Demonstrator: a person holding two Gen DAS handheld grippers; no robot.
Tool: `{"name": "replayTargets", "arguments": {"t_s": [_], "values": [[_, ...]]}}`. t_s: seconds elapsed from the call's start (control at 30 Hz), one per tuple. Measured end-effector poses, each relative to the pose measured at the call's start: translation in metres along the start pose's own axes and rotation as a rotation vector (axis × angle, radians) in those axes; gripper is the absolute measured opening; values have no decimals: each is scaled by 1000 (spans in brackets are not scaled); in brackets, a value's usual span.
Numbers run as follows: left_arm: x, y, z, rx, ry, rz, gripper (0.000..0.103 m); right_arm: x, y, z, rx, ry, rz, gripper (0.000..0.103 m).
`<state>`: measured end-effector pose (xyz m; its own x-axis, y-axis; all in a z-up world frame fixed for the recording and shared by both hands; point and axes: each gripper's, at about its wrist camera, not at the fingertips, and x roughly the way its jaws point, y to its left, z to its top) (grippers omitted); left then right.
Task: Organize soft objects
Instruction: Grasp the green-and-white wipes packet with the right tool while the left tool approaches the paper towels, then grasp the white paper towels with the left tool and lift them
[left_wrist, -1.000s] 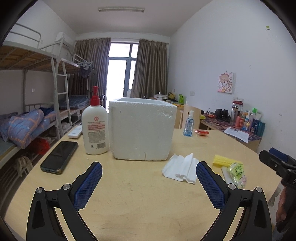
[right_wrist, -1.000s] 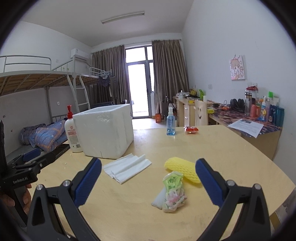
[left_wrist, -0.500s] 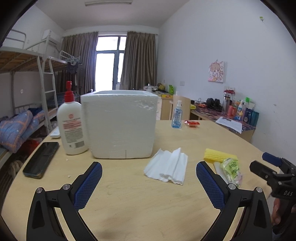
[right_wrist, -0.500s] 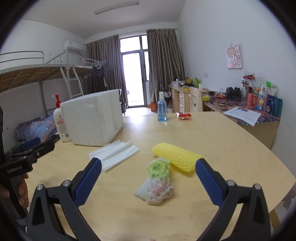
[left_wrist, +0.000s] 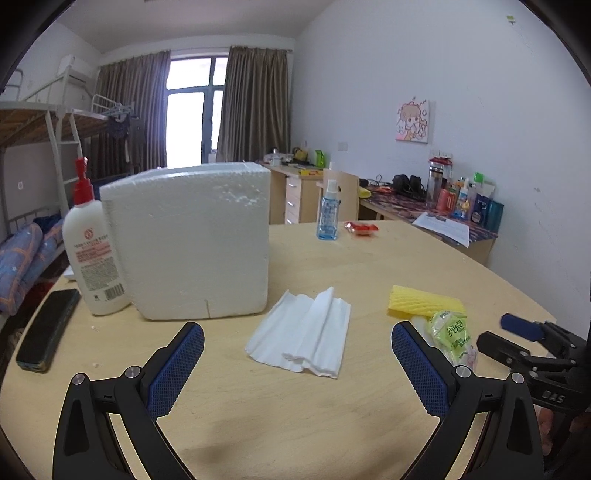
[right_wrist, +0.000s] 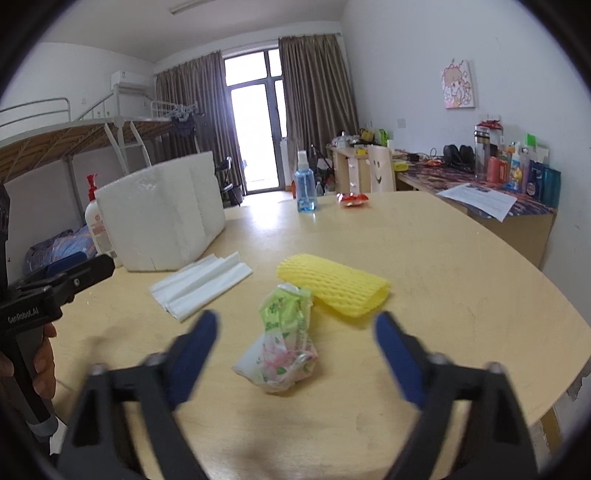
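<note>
A folded white cloth (left_wrist: 303, 341) lies on the round wooden table (left_wrist: 295, 424), just beyond my left gripper (left_wrist: 295, 360), which stands open with nothing between its fingers. A crumpled green and pink tissue pack (right_wrist: 286, 341) lies between the blurred blue fingertips of my right gripper (right_wrist: 295, 341); its jaws are closing and the pads stand apart from the pack. A yellow foam net sleeve (right_wrist: 332, 290) rests right behind the pack. A white foam box (left_wrist: 188, 240) stands at the table's left.
A lotion pump bottle (left_wrist: 94, 243) stands left of the foam box, with a black phone (left_wrist: 46, 328) near the table's left edge. A blue spray bottle (left_wrist: 327, 212) and a red wrapper (left_wrist: 361, 228) sit at the far side. A cluttered desk (left_wrist: 443, 218) runs along the right wall.
Both grippers have moved forward toward the cloth and the tissue pack. The right gripper's fingers have come closer together around the pack.
</note>
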<state>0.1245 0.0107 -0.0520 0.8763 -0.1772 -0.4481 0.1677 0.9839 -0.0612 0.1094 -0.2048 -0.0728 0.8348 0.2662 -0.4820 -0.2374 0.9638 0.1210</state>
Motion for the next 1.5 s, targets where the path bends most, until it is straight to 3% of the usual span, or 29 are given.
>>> {"name": "replayTargets", "arguments": {"t_s": [0.23,0.47,0.63,0.83,1.03,1.5], "values": [[13,-10,1,32,36,-13,102,12,-1,-5,-8,72,27,61],[36,-14,5,69,120,-23,102,24,-2,-7,-8,122,34,45],[52,-11,6,63,177,-23,102,27,-5,-8,-10,143,48,45],[65,-7,9,40,211,-28,102,31,-8,-9,-3,159,63,32],[83,-7,8,57,273,6,100,33,-12,-9,9,166,76,32],[114,-5,1,49,423,-22,65,33,-14,-10,8,163,91,32]]}}
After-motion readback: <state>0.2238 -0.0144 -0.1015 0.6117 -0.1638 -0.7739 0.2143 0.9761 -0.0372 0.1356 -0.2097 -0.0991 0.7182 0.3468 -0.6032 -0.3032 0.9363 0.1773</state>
